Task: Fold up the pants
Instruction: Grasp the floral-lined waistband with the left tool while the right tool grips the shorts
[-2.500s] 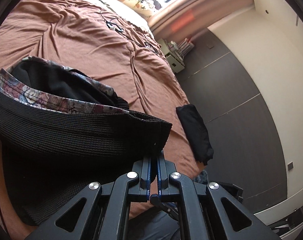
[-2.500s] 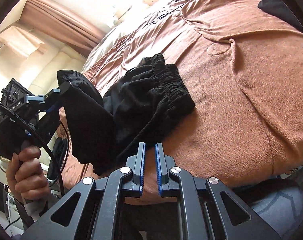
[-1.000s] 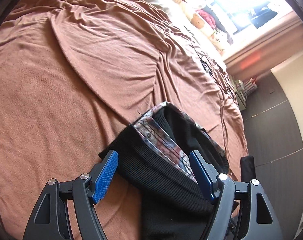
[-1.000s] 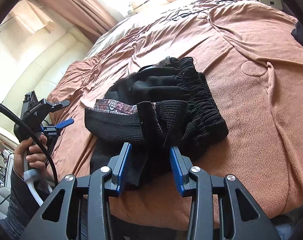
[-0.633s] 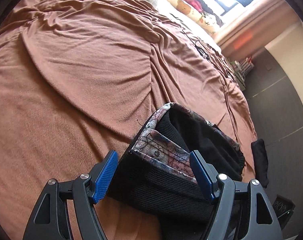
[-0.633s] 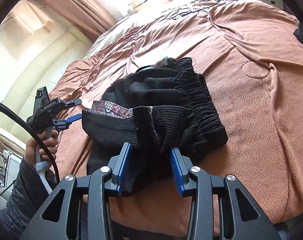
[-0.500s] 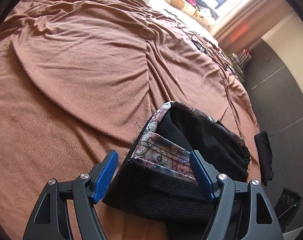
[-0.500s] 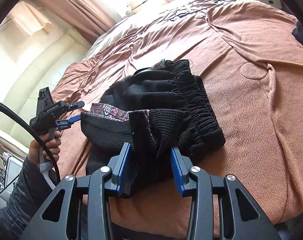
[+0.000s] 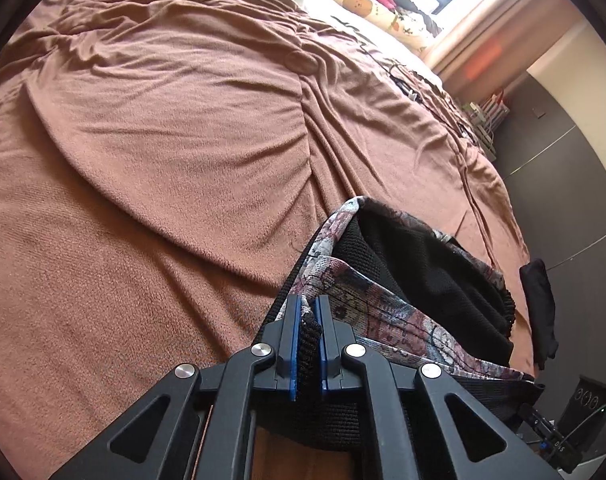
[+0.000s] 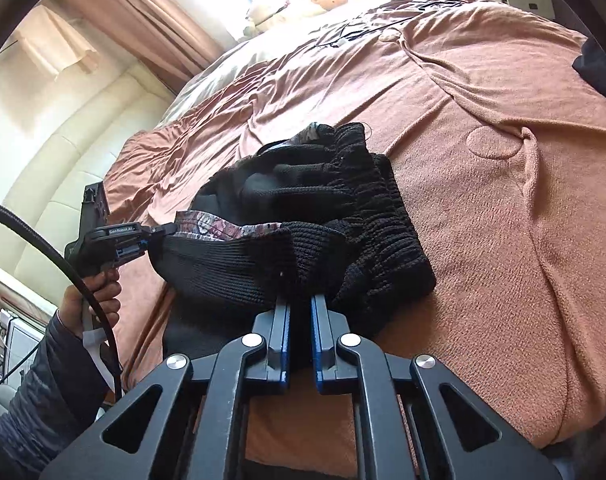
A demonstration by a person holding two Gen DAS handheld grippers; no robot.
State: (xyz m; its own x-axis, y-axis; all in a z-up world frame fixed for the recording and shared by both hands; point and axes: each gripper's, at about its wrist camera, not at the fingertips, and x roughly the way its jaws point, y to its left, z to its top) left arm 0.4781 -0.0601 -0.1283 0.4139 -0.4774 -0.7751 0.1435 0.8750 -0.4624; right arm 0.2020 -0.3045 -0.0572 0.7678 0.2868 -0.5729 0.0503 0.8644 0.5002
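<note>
**Both grippers pinch the black pants on the bed**

The black knit pants (image 10: 303, 216) lie bunched on the brown bed cover (image 10: 503, 220), near the near edge of the bed. Their inside shows a patterned lining (image 9: 383, 300) along the open hem.

The left gripper (image 9: 309, 320) has its blue fingers (image 9: 291, 332) pressed together on the left end of the black ribbed hem, and a small piece of knit sticks up between them. In the right wrist view this same gripper (image 10: 149, 238) is at the far left, held by a hand (image 10: 93, 300) in a dark sleeve, and it holds the hem a little above the cover.

The right gripper (image 10: 301, 320) also pinches the pants, with its fingers (image 10: 281, 344) pressed on a thick black fold at the near side of the pile.

Another dark cloth (image 9: 539, 312) lies apart, at the right edge of the bed.
</note>
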